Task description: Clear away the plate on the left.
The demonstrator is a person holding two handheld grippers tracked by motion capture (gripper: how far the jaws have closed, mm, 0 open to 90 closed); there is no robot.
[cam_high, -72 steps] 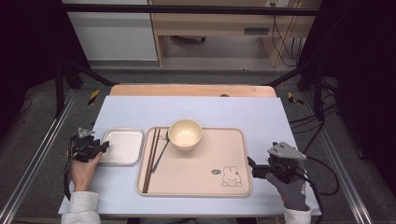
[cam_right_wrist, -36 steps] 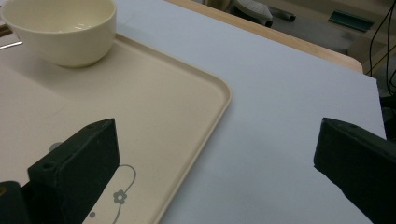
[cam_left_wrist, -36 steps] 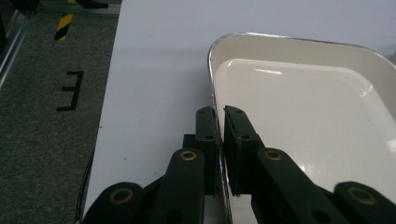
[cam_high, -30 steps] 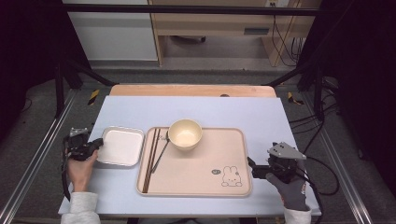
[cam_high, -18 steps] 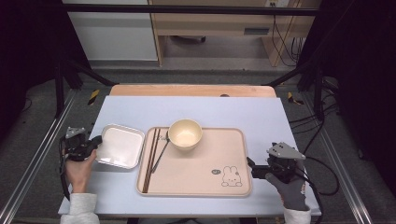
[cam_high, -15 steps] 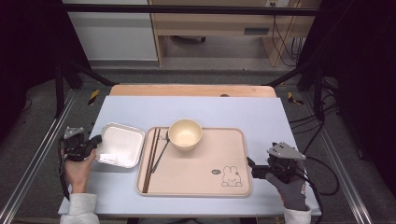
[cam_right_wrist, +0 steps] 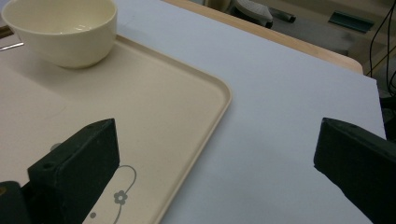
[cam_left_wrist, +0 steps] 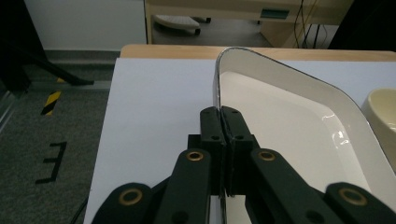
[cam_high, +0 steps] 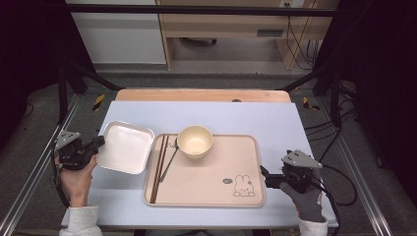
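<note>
The left gripper (cam_high: 98, 143) pinches the left rim of the white square plate (cam_high: 125, 146), which sits tilted just left of the beige tray (cam_high: 216, 196). The right gripper (cam_high: 265, 178) rests spread beside the tray's right edge.

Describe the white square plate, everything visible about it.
The white square plate is shallow, with rounded corners, a raised rim and a glossy, smooth surface that looks like plastic or melamine. It is empty. The left tongs are shut on its left rim, holding it tilted, lifted over the pale blue table. Its right edge lies at the beige tray, beside the chopsticks.
</note>
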